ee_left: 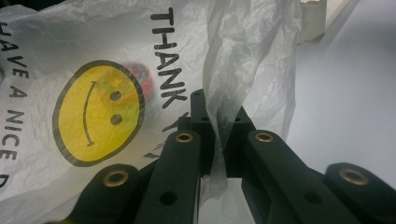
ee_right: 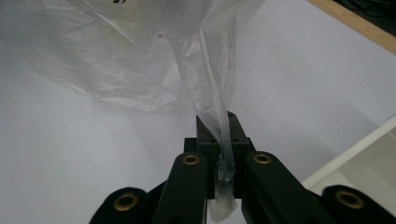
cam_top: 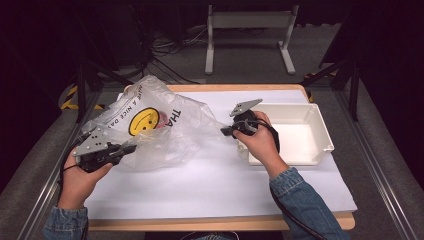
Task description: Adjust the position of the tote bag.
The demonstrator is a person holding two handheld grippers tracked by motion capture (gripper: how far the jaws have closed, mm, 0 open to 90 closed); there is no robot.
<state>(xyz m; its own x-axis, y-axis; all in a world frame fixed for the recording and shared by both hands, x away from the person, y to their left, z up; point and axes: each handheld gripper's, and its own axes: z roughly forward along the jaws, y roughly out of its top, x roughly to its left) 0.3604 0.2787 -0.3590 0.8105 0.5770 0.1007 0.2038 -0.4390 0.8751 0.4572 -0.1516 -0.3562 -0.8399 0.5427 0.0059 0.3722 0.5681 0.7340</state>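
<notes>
A clear plastic bag printed with a yellow smiley face and black lettering lies on the white table top at the left. Something reddish shows through the film beside the smiley. My left gripper is shut on the bag's near left edge; in the left gripper view the plastic bag runs down between the closed jaws. My right gripper is shut on the bag's right corner, and in the right gripper view a twisted strip of the plastic bag is pinched between its jaws.
A white rectangular tray stands on the table at the right, just behind my right hand. The table's wooden rim runs along the front. A white frame and dark cables lie on the floor beyond the table.
</notes>
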